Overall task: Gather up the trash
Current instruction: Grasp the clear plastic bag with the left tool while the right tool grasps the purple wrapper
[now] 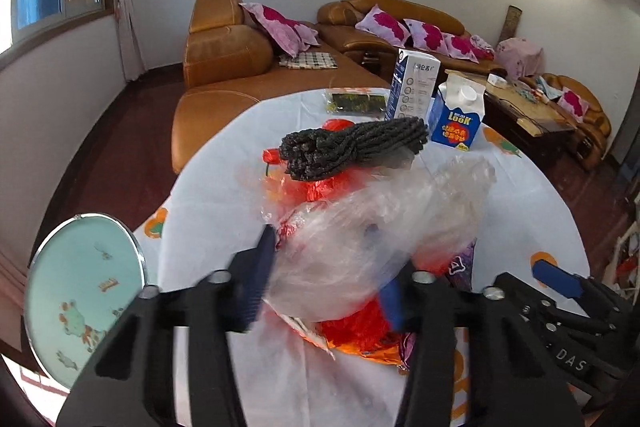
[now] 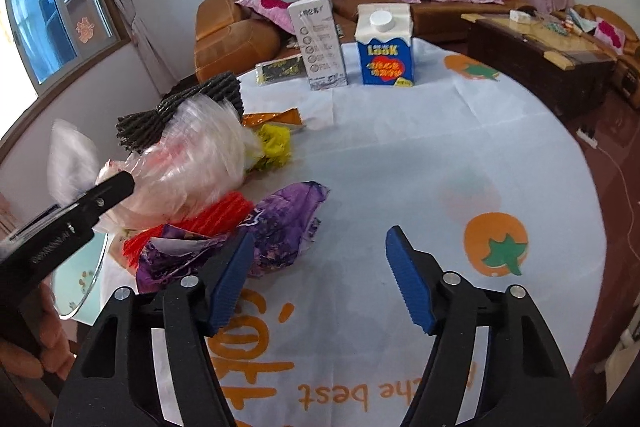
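The left gripper (image 1: 326, 277) has its fingers clenched on a clear plastic bag (image 1: 360, 247), which bulges between them above the table (image 1: 208, 195). The right gripper (image 2: 318, 277) is released, its fingers holding nothing, with a purple wrapper (image 2: 280, 227) just beside its left finger. Thin, slippery film may slide free, since the fingers pinch only a loose fold.

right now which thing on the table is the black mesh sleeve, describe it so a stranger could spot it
On the round table with the white, orange-fruit cloth, look at the trash heap on its left side, in front of the two upright cartons. The black mesh sleeve lies on top of that heap, above the clear plastic bag. It is the only dark, ribbed, rolled thing among shiny red, purple and yellow wrappers.
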Action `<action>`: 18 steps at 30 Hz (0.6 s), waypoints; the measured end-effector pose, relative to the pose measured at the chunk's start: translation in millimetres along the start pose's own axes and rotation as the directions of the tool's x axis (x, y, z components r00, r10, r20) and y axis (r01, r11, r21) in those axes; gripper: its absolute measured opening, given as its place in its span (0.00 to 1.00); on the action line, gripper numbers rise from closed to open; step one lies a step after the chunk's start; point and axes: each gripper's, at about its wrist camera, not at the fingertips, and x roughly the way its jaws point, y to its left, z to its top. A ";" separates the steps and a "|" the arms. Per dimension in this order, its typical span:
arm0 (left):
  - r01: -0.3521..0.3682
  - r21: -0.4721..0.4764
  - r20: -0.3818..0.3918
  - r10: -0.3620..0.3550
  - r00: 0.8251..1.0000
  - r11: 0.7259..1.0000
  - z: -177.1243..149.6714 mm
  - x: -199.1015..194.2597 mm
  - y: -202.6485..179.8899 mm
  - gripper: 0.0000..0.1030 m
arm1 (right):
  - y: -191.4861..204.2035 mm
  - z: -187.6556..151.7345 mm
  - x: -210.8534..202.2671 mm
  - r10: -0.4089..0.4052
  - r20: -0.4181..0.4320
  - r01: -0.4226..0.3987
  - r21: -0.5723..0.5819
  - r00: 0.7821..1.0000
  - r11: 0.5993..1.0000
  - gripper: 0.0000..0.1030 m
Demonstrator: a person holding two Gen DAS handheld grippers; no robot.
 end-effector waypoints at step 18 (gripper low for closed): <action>-0.044 -0.159 0.204 0.077 0.976 0.986 1.5 -104.5 64.6 0.29 | 13.2 8.0 15.6 0.123 -0.061 -0.119 0.066 0.991 0.991 0.12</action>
